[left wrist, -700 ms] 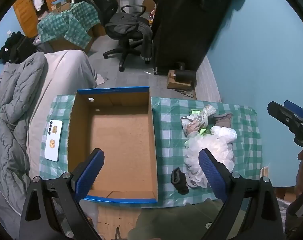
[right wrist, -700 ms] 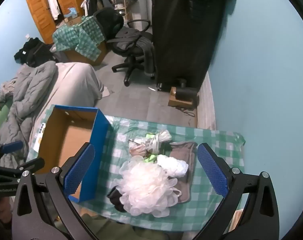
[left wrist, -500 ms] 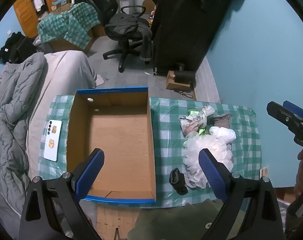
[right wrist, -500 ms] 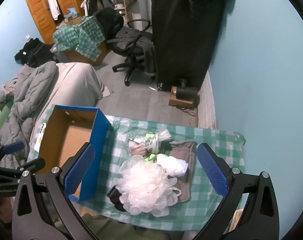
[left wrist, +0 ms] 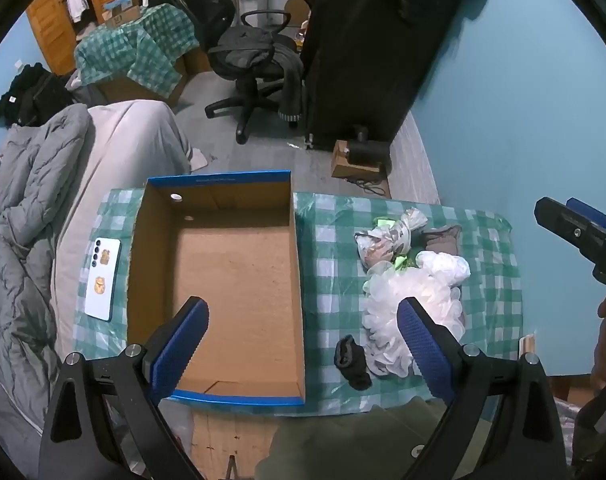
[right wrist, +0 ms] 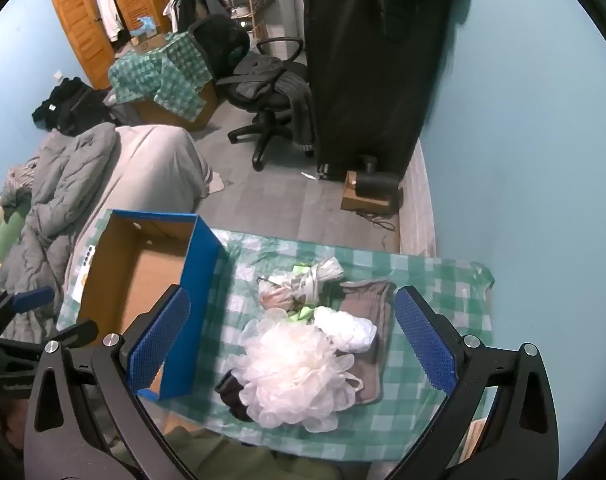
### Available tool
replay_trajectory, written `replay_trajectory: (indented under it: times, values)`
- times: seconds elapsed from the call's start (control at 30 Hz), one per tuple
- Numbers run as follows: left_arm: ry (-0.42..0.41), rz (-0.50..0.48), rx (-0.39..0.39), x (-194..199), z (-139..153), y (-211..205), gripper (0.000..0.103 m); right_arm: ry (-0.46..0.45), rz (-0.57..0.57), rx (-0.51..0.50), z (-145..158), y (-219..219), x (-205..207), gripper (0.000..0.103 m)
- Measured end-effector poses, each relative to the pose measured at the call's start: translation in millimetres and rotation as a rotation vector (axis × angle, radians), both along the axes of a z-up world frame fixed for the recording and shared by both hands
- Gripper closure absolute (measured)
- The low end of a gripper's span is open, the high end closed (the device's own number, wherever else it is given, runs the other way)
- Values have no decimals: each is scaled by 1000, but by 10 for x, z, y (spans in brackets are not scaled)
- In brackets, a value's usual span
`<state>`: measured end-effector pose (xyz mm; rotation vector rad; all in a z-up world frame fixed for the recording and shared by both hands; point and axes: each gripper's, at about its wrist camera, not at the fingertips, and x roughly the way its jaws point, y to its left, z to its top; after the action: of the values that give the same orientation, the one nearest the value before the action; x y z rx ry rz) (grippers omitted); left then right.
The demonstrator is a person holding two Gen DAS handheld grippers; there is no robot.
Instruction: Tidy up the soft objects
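The white bath pouf (right wrist: 293, 364) hides most of the black sock (right wrist: 231, 394) at its seven o'clock; the brown cloth (right wrist: 369, 300) beneath is perhaps a towel.

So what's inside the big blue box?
Nothing soft yet: the blue cardboard box shows only its bare brown floor and two round holes in the far wall. Its near corners sit hidden behind the box wall.

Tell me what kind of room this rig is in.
Most likely a lived-in bedroom, not a lab. A bed with a grey quilt sits beside the checked-cloth table, an office chair draped with clothes stands behind it, and a wooden wardrobe is open in the far corner.
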<state>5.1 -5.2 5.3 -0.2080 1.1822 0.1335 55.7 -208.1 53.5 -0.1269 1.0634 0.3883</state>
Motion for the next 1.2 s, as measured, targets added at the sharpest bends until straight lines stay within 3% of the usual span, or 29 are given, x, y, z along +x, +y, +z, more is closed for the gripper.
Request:
replay_trajectory:
  times: [1.2]
  values:
    - [6, -8, 29, -60, -112, -42, 7, 7, 1, 10, 22, -26, 15, 2]
